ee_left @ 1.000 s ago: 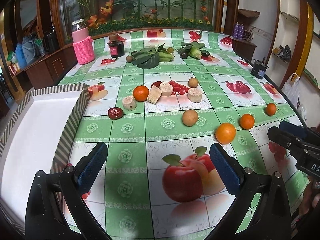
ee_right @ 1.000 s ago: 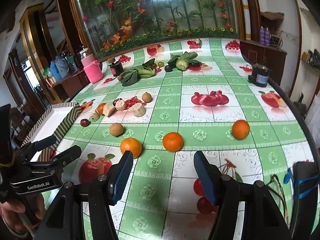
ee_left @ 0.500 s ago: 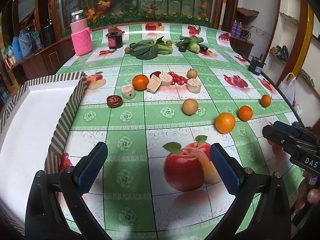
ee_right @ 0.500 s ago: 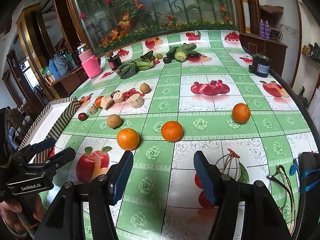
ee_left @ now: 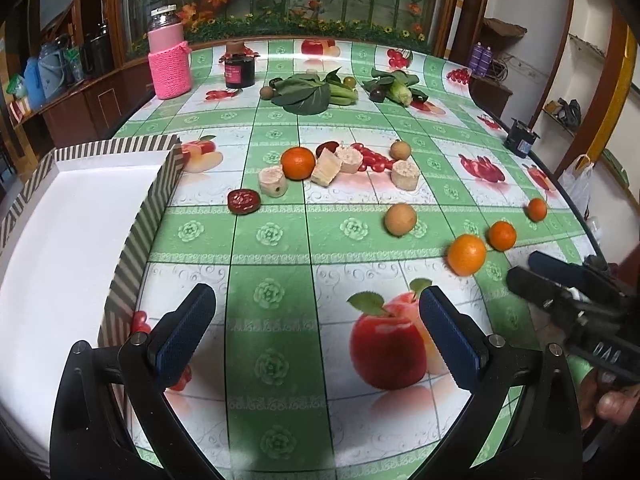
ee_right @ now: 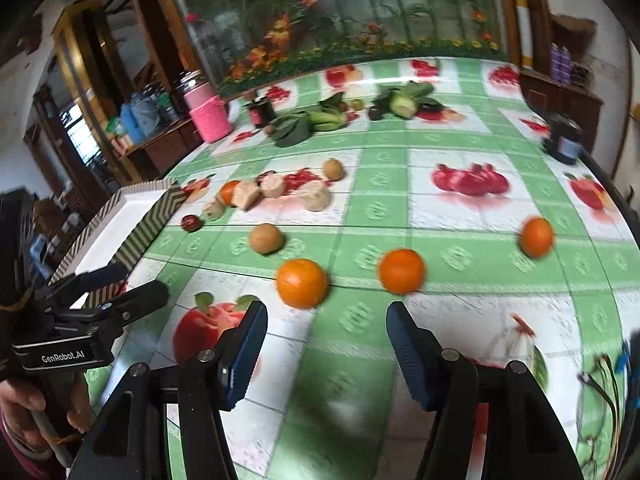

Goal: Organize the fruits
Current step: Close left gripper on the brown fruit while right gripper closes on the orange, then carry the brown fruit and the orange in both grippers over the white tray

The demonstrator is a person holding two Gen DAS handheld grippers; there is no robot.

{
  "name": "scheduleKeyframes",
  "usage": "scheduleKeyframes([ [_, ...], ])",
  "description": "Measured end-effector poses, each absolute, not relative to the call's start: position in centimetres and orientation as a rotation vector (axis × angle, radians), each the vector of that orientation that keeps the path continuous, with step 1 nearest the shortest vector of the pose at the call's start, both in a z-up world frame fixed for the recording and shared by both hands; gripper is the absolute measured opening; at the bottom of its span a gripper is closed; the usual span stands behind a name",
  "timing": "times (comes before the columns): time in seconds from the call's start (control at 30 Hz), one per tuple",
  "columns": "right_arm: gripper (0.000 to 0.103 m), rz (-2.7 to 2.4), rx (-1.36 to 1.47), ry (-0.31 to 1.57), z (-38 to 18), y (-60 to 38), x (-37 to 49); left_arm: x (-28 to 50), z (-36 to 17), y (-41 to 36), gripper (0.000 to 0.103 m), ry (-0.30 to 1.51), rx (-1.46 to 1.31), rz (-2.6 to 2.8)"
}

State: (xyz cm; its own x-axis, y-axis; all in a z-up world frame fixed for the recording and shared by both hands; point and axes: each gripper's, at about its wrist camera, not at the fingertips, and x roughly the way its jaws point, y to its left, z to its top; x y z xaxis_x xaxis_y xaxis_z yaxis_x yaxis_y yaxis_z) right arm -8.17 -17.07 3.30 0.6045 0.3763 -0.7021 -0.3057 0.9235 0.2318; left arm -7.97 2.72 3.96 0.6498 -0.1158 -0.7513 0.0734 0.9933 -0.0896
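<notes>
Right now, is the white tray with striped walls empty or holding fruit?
Empty: the white tray with striped walls shows only bare white floor.

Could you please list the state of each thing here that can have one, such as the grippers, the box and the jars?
Left gripper: open, nothing between its jaws.
Right gripper: open, jaws just closing a little, nothing between them.
Striped box: open on top, white inside, no fruit visible in it.
Pink-sleeved jar: upright, lid on.
Dark jar: upright, covered.
Nearest orange: loose on the table, not gripped.
</notes>
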Motion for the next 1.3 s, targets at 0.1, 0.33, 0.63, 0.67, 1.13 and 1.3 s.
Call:
scheduleKeyframes([
  [0.1, 0.055, 0.425, 0.058, 0.86, 2.9, -15.6, -7.1, -7.5, 3.9, 2.5, 0.103, 0.863, -0.046, -0.106],
  [0.33, 0.048, 0.425, -0.015, 0.92, 2.2, -13.9, -4.6, -6.1, 3.5, 2.3, 0.103, 0.883, -0.045, -0.11],
  [0.63, 0.034, 0.475, 0.013, 0.926, 1.6, -15.2, -4.3, -3.5, 3.3, -0.1, 0.103, 0.904, -0.001, -0.148],
  [0.67, 0.034, 0.469, 0.024, 0.923, 1.7, -15.5, -4.5, -3.0, 3.1, -0.5, 0.103, 0.912, 0.004, -0.164],
  [1.13, 0.034, 0.471, 0.102, 0.925, 1.5, -17.7, -4.8, 0.3, 1.4, -3.3, 0.025, 0.95, 0.041, -0.239],
  [1.3, 0.034, 0.491, 0.103, 0.923, 1.6, -16.7, -4.9, -0.6, 1.5, -2.1, 0.025, 0.957, 0.006, -0.24],
])
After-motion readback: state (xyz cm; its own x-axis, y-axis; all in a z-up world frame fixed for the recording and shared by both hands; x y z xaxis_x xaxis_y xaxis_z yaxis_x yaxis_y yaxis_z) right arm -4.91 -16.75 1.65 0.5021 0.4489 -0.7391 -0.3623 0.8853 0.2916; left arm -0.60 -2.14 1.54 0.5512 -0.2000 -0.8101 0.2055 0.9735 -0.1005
